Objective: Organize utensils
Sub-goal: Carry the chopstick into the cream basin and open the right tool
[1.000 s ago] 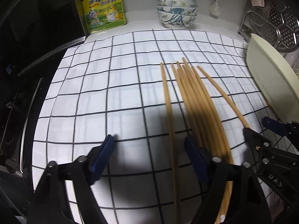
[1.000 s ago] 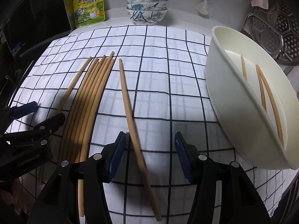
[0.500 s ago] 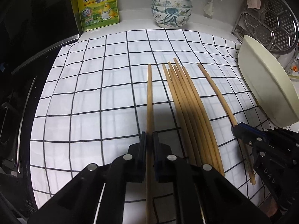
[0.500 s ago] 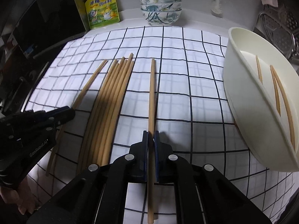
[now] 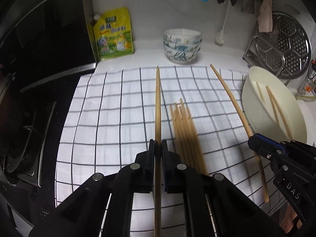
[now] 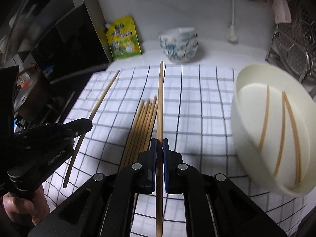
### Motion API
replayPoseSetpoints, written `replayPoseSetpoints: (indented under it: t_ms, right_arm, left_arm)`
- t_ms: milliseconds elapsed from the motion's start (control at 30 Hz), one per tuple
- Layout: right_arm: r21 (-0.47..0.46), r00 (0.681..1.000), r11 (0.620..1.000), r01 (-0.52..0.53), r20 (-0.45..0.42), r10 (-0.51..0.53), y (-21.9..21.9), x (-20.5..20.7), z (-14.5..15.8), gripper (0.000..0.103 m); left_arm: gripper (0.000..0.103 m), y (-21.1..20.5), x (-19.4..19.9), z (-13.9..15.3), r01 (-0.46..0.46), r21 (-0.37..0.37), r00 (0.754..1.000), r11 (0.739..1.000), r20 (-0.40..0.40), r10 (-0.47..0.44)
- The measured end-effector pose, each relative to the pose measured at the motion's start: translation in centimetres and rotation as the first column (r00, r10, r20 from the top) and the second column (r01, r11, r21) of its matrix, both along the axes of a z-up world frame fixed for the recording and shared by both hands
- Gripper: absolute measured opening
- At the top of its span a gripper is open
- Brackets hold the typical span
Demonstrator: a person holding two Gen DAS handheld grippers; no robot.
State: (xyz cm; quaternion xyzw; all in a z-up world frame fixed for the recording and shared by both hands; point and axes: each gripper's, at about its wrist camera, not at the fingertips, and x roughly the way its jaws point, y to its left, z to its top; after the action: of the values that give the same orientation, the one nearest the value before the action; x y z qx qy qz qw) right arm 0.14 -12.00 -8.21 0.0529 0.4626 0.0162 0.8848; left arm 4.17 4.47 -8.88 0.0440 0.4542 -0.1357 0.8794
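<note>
My left gripper (image 5: pixel 157 144) is shut on one wooden chopstick (image 5: pixel 157 106) and holds it lifted above the checked cloth (image 5: pixel 110 118). My right gripper (image 6: pixel 160 142) is shut on another chopstick (image 6: pixel 160 102), also lifted. Each shows in the other's view: the right gripper (image 5: pixel 254 138) with its chopstick (image 5: pixel 231 100), the left gripper (image 6: pixel 86 123) with its chopstick (image 6: pixel 102 96). A bundle of several chopsticks (image 5: pixel 185 130) lies on the cloth between them; it also shows in the right wrist view (image 6: pixel 142 126). A cream bowl (image 6: pixel 243 130) at the right holds three chopsticks (image 6: pixel 284 130).
Stacked patterned bowls (image 5: pixel 182 46) and a yellow pouch (image 5: pixel 113 33) stand at the back wall. A metal steamer rack (image 5: pixel 284 43) stands at the back right. A black stove top (image 5: pixel 25 106) lies along the cloth's left edge.
Both grippers closed on a chopstick each about half a second ago and have since lifted them off the cloth. The bundle stays where it was.
</note>
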Motion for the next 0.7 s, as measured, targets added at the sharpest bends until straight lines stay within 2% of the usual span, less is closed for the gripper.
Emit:
replayPoseSetpoints:
  t_ms: [167, 333, 700]
  right_arm:
    - [0.0, 0.999, 1.0, 0.006, 0.045, -0.006, -3.1, -0.7, 2.6, 0.006]
    - [-0.005, 0.996, 0.998, 0.057, 0.07, -0.056, -7.9, -1.4, 4.2, 0.006]
    - [-0.009, 0.973, 0.975, 0.221, 0.071, -0.219, -20.2, -2.7, 5.3, 0.006]
  left_arm:
    - [0.008, -3.0, -0.3, 3.0, 0.012, -0.019, 0.998, 1.0, 0.055, -0.01]
    - [0.008, -8.4, -0.6, 4.9, 0.068, -0.05, 0.995, 0.996, 0.081, -0.064]
    - [0.008, -22.1, -0.2, 6.1, 0.217, -0.083, 0.972, 0.973, 0.109, -0.208]
